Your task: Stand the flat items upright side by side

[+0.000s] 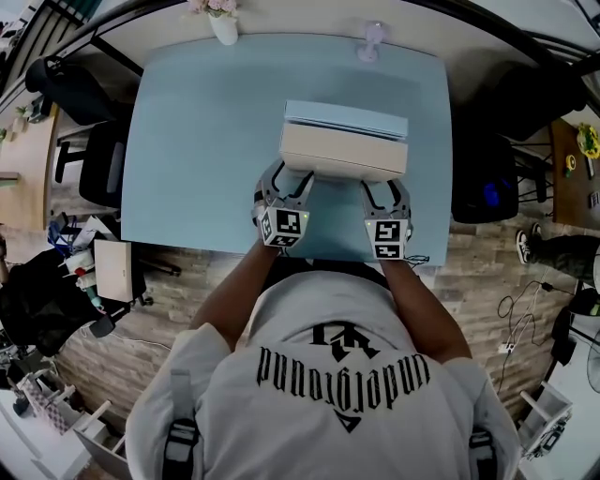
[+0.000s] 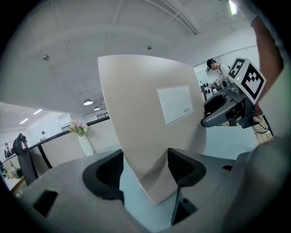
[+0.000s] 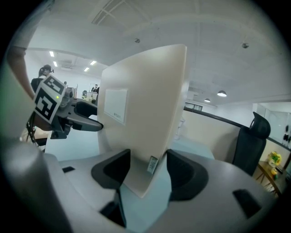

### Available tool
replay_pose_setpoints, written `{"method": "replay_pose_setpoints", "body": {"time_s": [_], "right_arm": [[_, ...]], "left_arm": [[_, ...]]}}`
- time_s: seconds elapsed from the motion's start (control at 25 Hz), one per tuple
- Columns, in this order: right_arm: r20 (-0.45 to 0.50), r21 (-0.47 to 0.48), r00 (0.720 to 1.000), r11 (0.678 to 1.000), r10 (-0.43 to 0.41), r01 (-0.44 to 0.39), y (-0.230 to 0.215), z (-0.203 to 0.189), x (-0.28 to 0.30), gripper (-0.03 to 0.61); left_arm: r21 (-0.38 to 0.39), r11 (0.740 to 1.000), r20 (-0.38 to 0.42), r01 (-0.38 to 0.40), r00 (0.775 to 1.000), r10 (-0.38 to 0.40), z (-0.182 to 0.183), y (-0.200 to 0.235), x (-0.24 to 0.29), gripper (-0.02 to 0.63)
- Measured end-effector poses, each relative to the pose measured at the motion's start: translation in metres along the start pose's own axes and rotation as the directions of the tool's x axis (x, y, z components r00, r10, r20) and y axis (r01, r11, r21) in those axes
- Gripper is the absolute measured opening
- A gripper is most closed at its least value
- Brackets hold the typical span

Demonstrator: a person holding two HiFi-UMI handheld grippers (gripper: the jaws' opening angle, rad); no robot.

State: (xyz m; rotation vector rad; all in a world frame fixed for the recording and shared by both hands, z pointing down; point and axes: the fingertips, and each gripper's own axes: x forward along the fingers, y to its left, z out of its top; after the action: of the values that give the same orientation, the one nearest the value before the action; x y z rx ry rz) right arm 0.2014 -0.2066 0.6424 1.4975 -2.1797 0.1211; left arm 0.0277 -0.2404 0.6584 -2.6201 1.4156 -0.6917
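Note:
A flat beige box (image 1: 342, 155) is held over the light blue table (image 1: 197, 141), in front of a flat pale blue box (image 1: 347, 120) that lies right behind it. My left gripper (image 1: 289, 183) grips the beige box's near left corner and my right gripper (image 1: 384, 192) its near right corner. In the left gripper view the beige box (image 2: 150, 118) rises tilted between the jaws of the left gripper (image 2: 145, 170), both pads against it. In the right gripper view the box (image 3: 145, 113) stands the same way, pressed between the jaws of the right gripper (image 3: 148, 170).
A white vase with flowers (image 1: 223, 21) and a small lilac object (image 1: 372, 39) stand at the table's far edge. Black office chairs (image 1: 89, 103) flank the table on the left, another dark chair (image 1: 487, 178) on the right. A white box (image 1: 112, 270) lies on the floor at the left.

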Motion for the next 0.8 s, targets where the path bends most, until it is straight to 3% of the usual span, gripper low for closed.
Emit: {"method": "replay_pose_setpoints", "body": {"time_s": [0.8], "right_arm": [[-0.010,-0.024,1.000,1.000,0.007,-0.007,-0.0010,-0.0027,0.0034,0.249]], "left_arm": [[0.005,1.000,0.002,-0.010,1.000,0.010,-0.0029,0.0022,0.0049,0.311]]}}
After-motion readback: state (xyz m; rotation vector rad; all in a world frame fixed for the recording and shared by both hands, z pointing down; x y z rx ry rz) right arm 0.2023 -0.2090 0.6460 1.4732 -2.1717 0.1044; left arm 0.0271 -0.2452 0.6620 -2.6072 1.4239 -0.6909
